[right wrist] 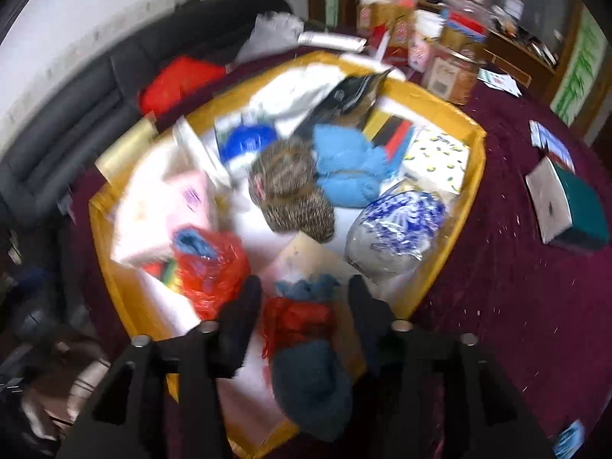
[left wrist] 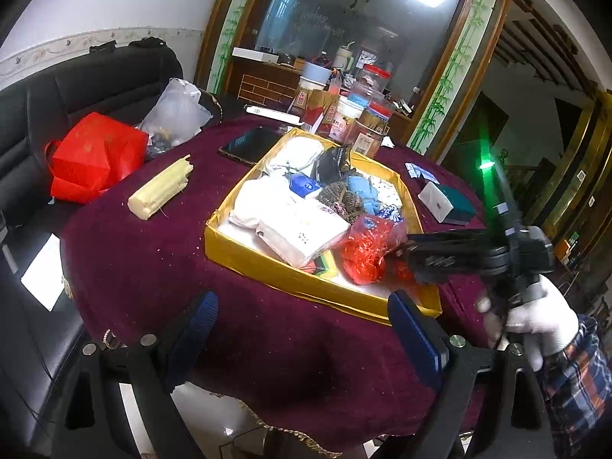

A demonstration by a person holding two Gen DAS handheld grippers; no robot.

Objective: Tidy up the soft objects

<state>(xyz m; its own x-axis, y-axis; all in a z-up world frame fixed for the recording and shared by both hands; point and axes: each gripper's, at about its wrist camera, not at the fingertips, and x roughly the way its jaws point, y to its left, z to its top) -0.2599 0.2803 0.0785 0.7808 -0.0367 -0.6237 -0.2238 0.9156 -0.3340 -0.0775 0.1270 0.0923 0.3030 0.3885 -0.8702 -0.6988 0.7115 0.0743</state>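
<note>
A round desk [left wrist: 160, 267] draped in maroon cloth carries a shallow yellow box [left wrist: 290, 273] filled with soft goods. Left hand-held gripper [left wrist: 302, 329]: jaws spread wide and empty, poised above the near edge of the desk just short of the box's near wall. Right hand-held gripper [right wrist: 306, 302]: angled steeply down over the near right corner of the box, jaws partly apart; a dark blue knitted item [right wrist: 311, 386] and crumpled red plastic [right wrist: 294, 317] lie between the fingers, but motion blur prevents telling whether the pads press on them. In the left wrist view the same gripper appears from the side, carried by a white-gloved hand [left wrist: 539, 313] in a plaid sleeve [left wrist: 577, 382]. Inside the box: a white tissue pack [left wrist: 298, 235] near the front left, a red plastic bag [right wrist: 212, 267] holding something blue beside it, a speckled brown knit [right wrist: 283, 179] at centre touching a light blue knit [right wrist: 344, 168], and a blue-and-white patterned bag [right wrist: 397, 225] against the right wall. Outside the box, on the desk: a pale yellow bundle [left wrist: 160, 187] toward the left edge, a dark phone [left wrist: 248, 145] behind the box's far left wall, and a white-and-teal block [left wrist: 447, 201] toward the right edge.
</note>
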